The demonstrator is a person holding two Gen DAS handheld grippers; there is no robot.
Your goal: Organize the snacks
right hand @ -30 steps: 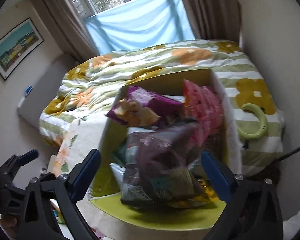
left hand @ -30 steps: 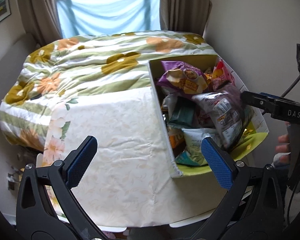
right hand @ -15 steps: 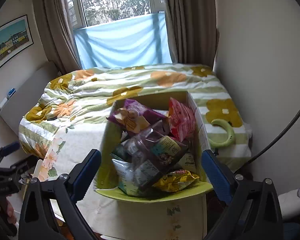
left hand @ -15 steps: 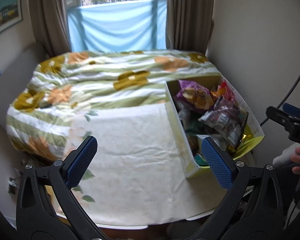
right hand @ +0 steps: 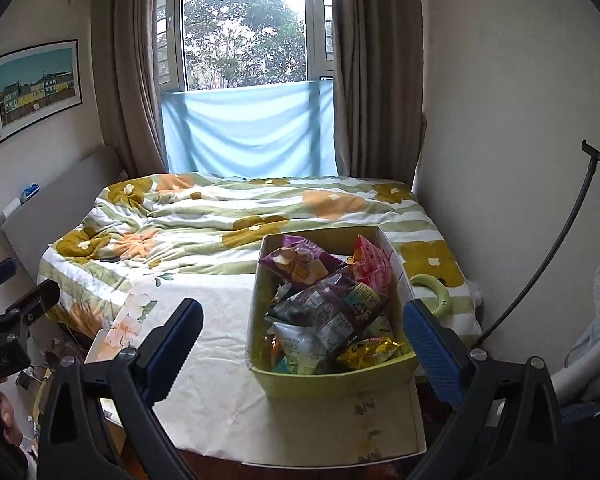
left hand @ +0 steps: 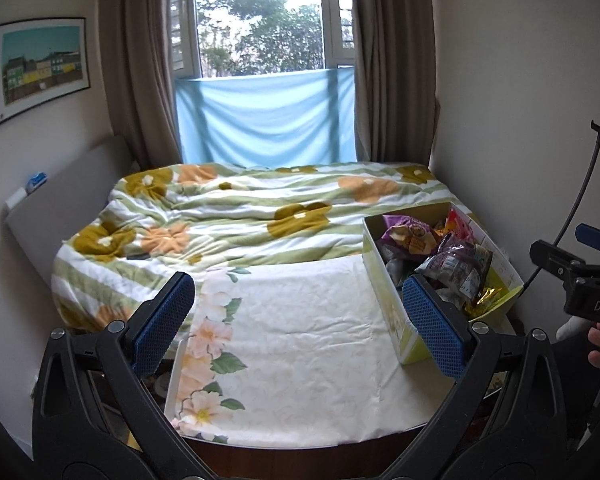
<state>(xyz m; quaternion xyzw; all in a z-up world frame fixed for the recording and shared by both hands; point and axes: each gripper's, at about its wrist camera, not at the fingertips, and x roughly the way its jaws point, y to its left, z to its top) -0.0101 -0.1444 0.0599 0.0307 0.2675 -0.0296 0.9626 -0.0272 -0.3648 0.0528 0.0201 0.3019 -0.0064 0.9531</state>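
The yellow-green snack box (right hand: 332, 376), heaped with snack bags (right hand: 328, 312), sits at the worktop's (left hand: 300, 344) right edge. Right gripper (right hand: 304, 344) spread wide, empty, box between its fingers. Left gripper (left hand: 300, 324) likewise agape over bare cloth, box beside its right finger (left hand: 432, 326).

Over the last second both grippers drew back and rose from the snack box (right hand: 332, 376). The right gripper (right hand: 302, 340), which had hung close over the heaped packets, ended well short of the box, its near rim now lying between the spread fingers (right hand: 430, 344). The left gripper (left hand: 300, 322) likewise retreated from the counter (left hand: 300, 344), so the whole bed (left hand: 235, 216), window (left hand: 259, 20) and framed picture (left hand: 39, 66) came into view.
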